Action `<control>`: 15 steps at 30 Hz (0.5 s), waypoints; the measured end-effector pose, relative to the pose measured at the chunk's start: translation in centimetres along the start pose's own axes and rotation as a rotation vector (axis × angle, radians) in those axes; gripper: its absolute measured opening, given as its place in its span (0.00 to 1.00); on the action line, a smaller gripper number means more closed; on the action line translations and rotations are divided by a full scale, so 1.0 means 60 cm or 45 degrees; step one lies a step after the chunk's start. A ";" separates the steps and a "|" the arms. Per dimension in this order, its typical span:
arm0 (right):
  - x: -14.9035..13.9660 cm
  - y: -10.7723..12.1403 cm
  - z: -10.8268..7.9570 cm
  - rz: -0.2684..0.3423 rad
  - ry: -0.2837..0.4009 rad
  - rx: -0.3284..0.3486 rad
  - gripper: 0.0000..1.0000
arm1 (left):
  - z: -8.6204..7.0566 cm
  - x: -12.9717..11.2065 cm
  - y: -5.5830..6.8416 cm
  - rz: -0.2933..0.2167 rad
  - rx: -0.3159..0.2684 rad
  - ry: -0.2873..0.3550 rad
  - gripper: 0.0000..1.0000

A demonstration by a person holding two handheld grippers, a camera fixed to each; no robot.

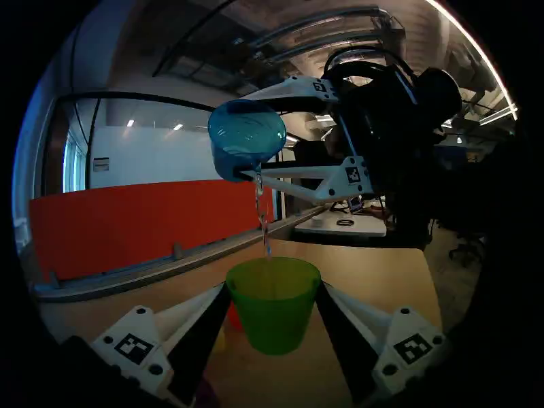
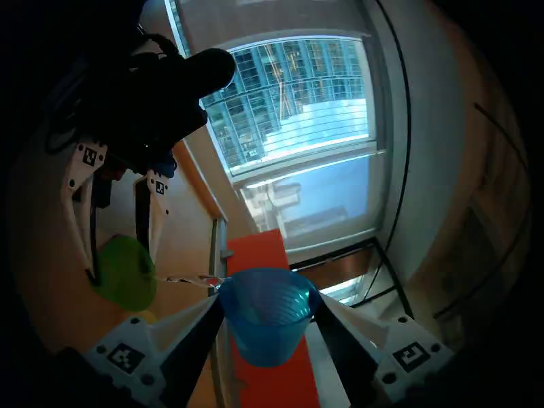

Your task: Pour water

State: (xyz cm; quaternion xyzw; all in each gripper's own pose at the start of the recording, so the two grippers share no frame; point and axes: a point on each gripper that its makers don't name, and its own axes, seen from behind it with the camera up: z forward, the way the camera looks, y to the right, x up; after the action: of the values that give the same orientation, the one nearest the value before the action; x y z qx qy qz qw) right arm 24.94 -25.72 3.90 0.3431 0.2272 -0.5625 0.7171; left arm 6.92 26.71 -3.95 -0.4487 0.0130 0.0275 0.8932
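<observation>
We cannot see how full the green cup (image 1: 273, 313) is; its wall hides the inside. A red thing (image 1: 233, 318) and a yellow thing (image 1: 221, 338) behind it on the left are mostly covered, and we cannot name them. The far hand (image 1: 408, 109) is only a dark shape to us.

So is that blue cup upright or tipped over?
Tipped: the blue cup leans sideways, a thin water stream falling into the green cup.

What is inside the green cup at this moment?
A thin water stream from the tilted blue cup drops into the green cup at its rim. The cup's wall hides its bottom, so the water level cannot be seen.
</observation>
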 end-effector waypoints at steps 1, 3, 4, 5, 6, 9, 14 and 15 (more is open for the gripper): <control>0.000 0.001 0.000 -0.005 0.000 -0.001 0.91 | 0.000 0.000 0.000 0.000 0.000 0.000 0.87; 0.002 0.002 0.000 -0.014 0.000 -0.003 0.91 | 0.001 0.001 0.000 0.000 0.000 0.001 0.87; 0.003 0.003 0.000 -0.019 -0.001 -0.004 0.91 | 0.002 0.001 -0.001 -0.001 0.000 0.001 0.87; 0.004 0.004 0.000 -0.023 -0.002 -0.006 0.91 | 0.002 0.001 -0.001 -0.001 0.001 0.001 0.87; 0.005 0.005 0.000 -0.028 -0.001 -0.008 0.91 | 0.002 0.001 -0.001 -0.001 0.001 0.002 0.87; 0.007 0.007 0.000 -0.042 0.002 -0.014 0.91 | 0.002 0.001 -0.001 -0.001 0.001 0.003 0.87; 0.010 0.008 0.000 -0.073 0.000 -0.015 0.91 | 0.002 0.002 -0.002 -0.002 0.002 0.004 0.87; 0.010 0.008 0.000 -0.078 0.000 -0.015 0.91 | 0.002 0.002 -0.002 -0.001 0.002 0.005 0.87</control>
State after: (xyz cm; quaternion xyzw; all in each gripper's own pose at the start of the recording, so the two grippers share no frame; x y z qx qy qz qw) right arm 25.54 -26.06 3.58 0.3316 0.2410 -0.5830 0.7015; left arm 7.02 26.75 -3.77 -0.4480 0.0144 0.0261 0.8936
